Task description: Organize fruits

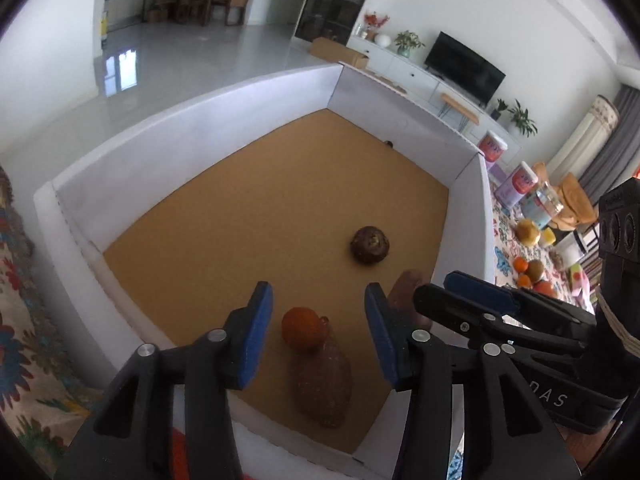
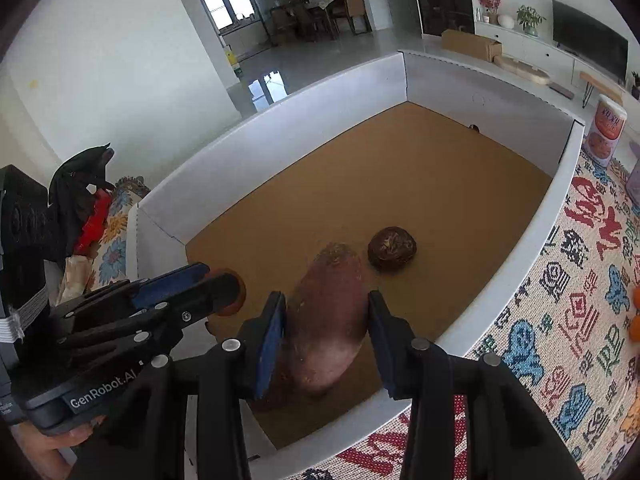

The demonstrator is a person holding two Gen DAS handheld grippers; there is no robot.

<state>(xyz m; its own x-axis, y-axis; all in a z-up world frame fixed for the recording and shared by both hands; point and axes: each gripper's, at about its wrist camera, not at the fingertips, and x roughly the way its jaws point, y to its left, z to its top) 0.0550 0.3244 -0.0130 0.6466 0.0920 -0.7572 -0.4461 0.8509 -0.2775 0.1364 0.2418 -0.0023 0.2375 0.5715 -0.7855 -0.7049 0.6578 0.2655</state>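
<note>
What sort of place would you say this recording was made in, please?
Most likely a home living room: a television on a low white cabinet, potted plants, and a dining table with chairs farther back.

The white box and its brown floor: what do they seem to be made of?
The box walls look like white cardboard or foam board with a matte finish: thin flat panels with folded, slotted corners. The floor looks like cork or kraft board: it is evenly tan, finely speckled and has no shine. Which of these it is, the look leaves open.
</note>
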